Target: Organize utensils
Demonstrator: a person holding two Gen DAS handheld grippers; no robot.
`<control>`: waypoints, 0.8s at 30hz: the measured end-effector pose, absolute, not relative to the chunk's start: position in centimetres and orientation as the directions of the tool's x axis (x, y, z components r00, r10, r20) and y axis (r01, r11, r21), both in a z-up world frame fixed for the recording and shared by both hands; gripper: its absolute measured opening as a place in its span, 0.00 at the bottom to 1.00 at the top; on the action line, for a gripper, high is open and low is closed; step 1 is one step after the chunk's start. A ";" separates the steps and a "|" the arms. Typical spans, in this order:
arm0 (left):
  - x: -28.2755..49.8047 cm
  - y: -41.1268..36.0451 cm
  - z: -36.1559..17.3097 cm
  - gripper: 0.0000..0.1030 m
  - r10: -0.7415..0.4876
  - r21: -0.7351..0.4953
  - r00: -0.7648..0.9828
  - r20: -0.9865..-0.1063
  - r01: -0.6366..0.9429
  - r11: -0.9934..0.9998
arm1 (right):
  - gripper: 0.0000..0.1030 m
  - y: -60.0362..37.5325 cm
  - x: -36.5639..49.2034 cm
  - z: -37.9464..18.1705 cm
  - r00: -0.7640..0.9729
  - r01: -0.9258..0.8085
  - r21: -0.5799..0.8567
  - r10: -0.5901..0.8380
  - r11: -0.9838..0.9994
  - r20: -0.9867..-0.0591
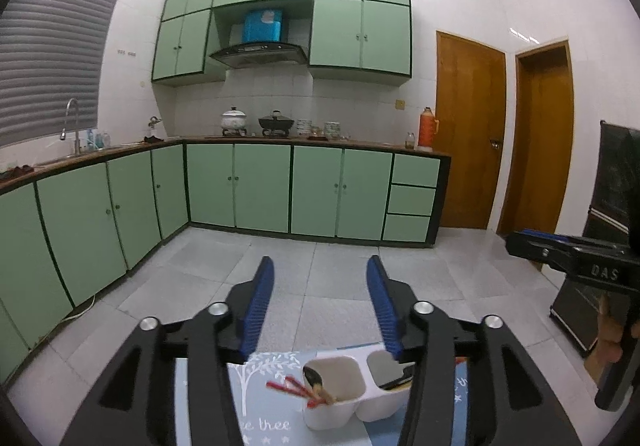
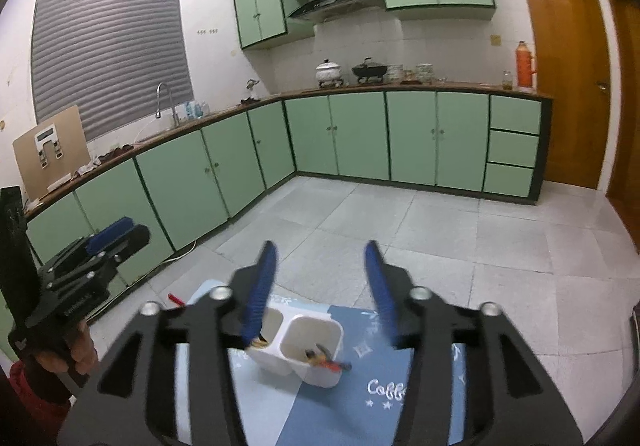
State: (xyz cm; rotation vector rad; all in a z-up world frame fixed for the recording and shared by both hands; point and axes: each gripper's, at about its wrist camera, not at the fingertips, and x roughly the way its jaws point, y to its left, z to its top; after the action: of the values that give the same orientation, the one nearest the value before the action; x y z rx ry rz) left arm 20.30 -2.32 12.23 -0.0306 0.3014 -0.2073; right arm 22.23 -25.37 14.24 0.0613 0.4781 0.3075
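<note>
Utensils already stand in the white two-compartment holder (image 1: 352, 394), which sits on a blue printed mat (image 1: 264, 398) on the worktop. In the left wrist view the holder lies at about 6 o'clock, low between the jaws and slightly toward the right one. Its nearer-left compartment holds red chopsticks (image 1: 292, 390) and a dark-bowled spoon (image 1: 314, 376), leaning out toward 10 o'clock; the other compartment holds a dark flat utensil that I cannot identify.

From the right wrist view the same holder (image 2: 304, 342) sits at about 6 o'clock, nearer the left jaw, its long axis running from 10 o'clock to 4 o'clock. One more red piece (image 2: 175, 299) lies on the mat's far-left corner at about 9 o'clock, outside the holder.

Both the left gripper (image 1: 320, 278) and the right gripper (image 2: 320, 266) have their jaws released, spread apart with nothing between them. Each points out over the floor, above and beyond the holder.

Judging by position, the stray red piece lies on the left hand's side, so that gripper seems better placed for it.
</note>
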 end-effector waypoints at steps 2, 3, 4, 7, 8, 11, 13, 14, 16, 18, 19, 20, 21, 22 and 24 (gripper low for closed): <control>19.3 -2.1 12.1 0.56 -0.199 -0.063 0.934 -0.295 0.189 0.980 | 0.61 -25.7 20.5 13.7 0.851 -0.256 0.131 0.288 0.958 -0.439; 18.7 -2.0 11.9 0.60 -0.197 -0.063 0.934 -0.299 0.186 0.980 | 0.66 -25.8 19.7 13.4 0.853 -0.246 0.131 0.278 0.961 -0.441; 17.8 -1.9 11.6 0.65 -0.191 -0.061 0.933 -0.305 0.181 0.982 | 0.73 -25.9 18.9 13.0 0.855 -0.235 0.130 0.269 0.963 -0.444; 16.1 -1.7 10.7 0.78 -0.186 -0.071 0.926 -0.328 0.172 0.983 | 0.87 -26.0 16.7 11.8 0.854 -0.216 0.138 0.255 0.967 -0.453; 15.6 -1.7 10.3 0.80 -0.185 -0.075 0.923 -0.337 0.169 0.983 | 0.88 -26.0 16.0 11.4 0.852 -0.214 0.139 0.255 0.967 -0.457; 14.0 -1.6 9.3 0.85 -0.177 -0.069 0.914 -0.366 0.163 0.984 | 0.93 -25.7 14.1 10.4 0.850 -0.199 0.123 0.234 0.972 -0.472; 13.1 -1.6 9.0 0.89 -0.163 -0.051 0.913 -0.375 0.155 0.987 | 0.95 -25.3 12.9 9.8 0.849 -0.194 0.103 0.220 0.976 -0.481; 12.6 -1.5 8.9 0.90 -0.156 -0.043 0.912 -0.379 0.151 0.988 | 0.95 -25.1 12.4 9.6 0.848 -0.191 0.097 0.214 0.977 -0.485; 11.8 -1.5 8.6 0.94 -0.152 -0.039 0.909 -0.388 0.149 0.988 | 0.95 -24.7 11.6 9.0 0.844 -0.190 0.089 0.209 0.978 -0.495; 10.9 -1.7 8.3 0.94 -0.148 -0.028 0.906 -0.396 0.149 0.988 | 0.95 -23.9 10.8 8.5 0.835 -0.195 0.083 0.210 0.977 -0.509; 10.6 -1.8 8.2 0.94 -0.144 -0.021 0.906 -0.398 0.148 0.989 | 0.95 -23.6 10.4 8.2 0.826 -0.202 0.077 0.212 0.976 -0.522; 10.1 -1.9 8.1 0.94 -0.136 -0.008 0.907 -0.399 0.145 0.989 | 0.95 -23.2 10.2 8.1 0.821 -0.207 0.071 0.213 0.976 -0.529; 9.8 -2.1 7.9 0.94 -0.130 0.001 0.907 -0.400 0.143 0.990 | 0.95 -22.9 10.0 8.0 0.820 -0.211 0.065 0.213 0.975 -0.530; 9.6 -2.1 7.8 0.94 -0.128 0.005 0.907 -0.402 0.142 0.990 | 0.95 -22.8 9.8 8.0 0.821 -0.212 0.063 0.213 0.975 -0.529; 8.9 -2.4 7.6 0.94 -0.129 0.017 0.904 -0.407 0.148 0.989 | 0.95 -22.5 9.2 7.7 0.818 -0.218 0.068 0.221 0.974 -0.531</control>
State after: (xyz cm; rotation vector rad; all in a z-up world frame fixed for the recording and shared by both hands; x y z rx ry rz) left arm 8.91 -2.38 7.64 0.0478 0.4176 -0.1430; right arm 9.23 -22.50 7.71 0.0040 0.5660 0.2338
